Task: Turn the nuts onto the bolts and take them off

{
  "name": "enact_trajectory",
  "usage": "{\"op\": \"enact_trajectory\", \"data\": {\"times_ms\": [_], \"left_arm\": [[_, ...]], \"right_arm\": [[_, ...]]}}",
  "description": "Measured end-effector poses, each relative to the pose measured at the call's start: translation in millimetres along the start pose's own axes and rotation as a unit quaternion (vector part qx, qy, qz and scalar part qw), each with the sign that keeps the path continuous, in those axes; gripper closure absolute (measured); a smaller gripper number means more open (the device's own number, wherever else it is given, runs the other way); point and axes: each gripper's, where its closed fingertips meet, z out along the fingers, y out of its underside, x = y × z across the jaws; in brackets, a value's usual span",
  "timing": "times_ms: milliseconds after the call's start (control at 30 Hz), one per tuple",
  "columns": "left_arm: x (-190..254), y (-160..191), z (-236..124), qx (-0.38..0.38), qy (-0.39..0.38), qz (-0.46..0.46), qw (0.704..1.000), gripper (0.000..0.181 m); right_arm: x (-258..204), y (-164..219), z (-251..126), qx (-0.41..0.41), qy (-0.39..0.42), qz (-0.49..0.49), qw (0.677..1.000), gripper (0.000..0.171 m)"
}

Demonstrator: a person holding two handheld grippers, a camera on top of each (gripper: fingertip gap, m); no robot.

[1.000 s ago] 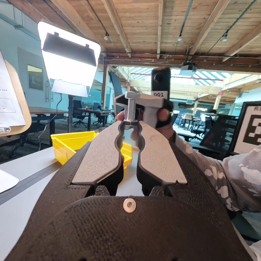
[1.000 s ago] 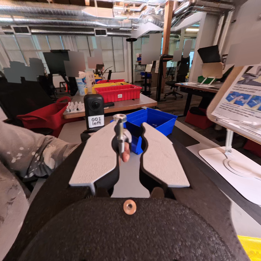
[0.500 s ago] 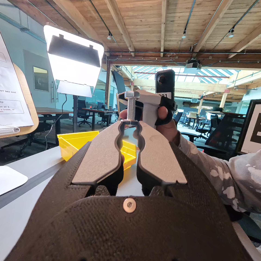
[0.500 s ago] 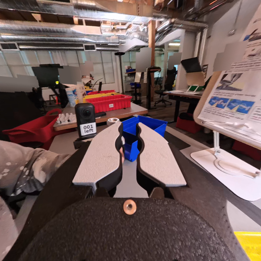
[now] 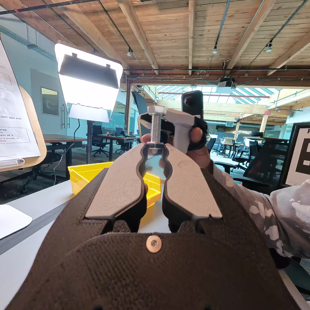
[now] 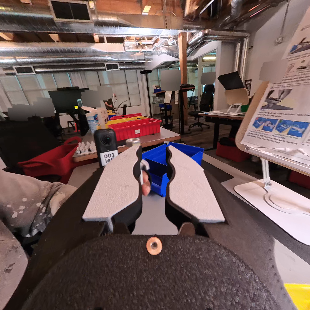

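In the left wrist view my left gripper (image 5: pixel 154 148) is shut on a silver nut (image 5: pixel 154 144). A silver bolt (image 5: pixel 155 129) stands upright from the nut, head on top. My right gripper (image 5: pixel 156 117) is behind the bolt, held by a person's hand (image 5: pixel 198 151). In the right wrist view my right gripper (image 6: pixel 153 149) is open. The bolt head (image 6: pixel 133 141) peeks over its left finger (image 6: pixel 117 181), and a bit of shaft shows at that finger's inner edge. The jaws do not clamp the bolt. The nut is hidden there.
A yellow bin (image 5: pixel 83 174) stands on the grey table (image 5: pixel 33 209) behind my left gripper. A blue bin (image 6: pixel 184 151) lies beyond my right gripper. An instruction board on a white stand (image 6: pixel 276 201) is at the table's right. A bright light panel (image 5: pixel 88 87) stands at the back. Tip to tip, the grippers are about 5 cm apart.
My right gripper has swung, so the bolt went from between its open jaws to behind its left finger. My left gripper still holds the nut and bolt upright, barely shifted.
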Motion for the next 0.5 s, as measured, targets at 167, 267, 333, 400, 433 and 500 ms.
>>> {"op": "enact_trajectory", "data": {"times_ms": [167,267,333,400,433,500], "left_arm": [[3,5,2,-0.006,0.001,0.003,1.000,0.164],[3,-1,0,0.005,0.005,0.001,1.000,0.164],[3,-2,0,0.004,0.004,0.003,1.000,0.163],[1,0,0,0.002,0.001,0.000,1.000,0.163],[0,2,0,-0.001,-0.001,0.000,1.000,0.164],[0,7,2,-0.007,-0.002,0.001,1.000,0.163]], "right_arm": [[-16,7,11,-0.012,-0.021,-0.004,1.000,0.139],[7,1,1,0.004,0.029,-0.002,1.000,0.161],[12,-4,-5,0.014,0.035,-0.002,0.999,0.161],[4,-6,-3,0.013,0.018,-0.004,1.000,0.153],[-3,-4,0,0.009,0.003,-0.006,1.000,0.148],[-15,3,8,-0.008,-0.018,-0.007,1.000,0.140]]}}
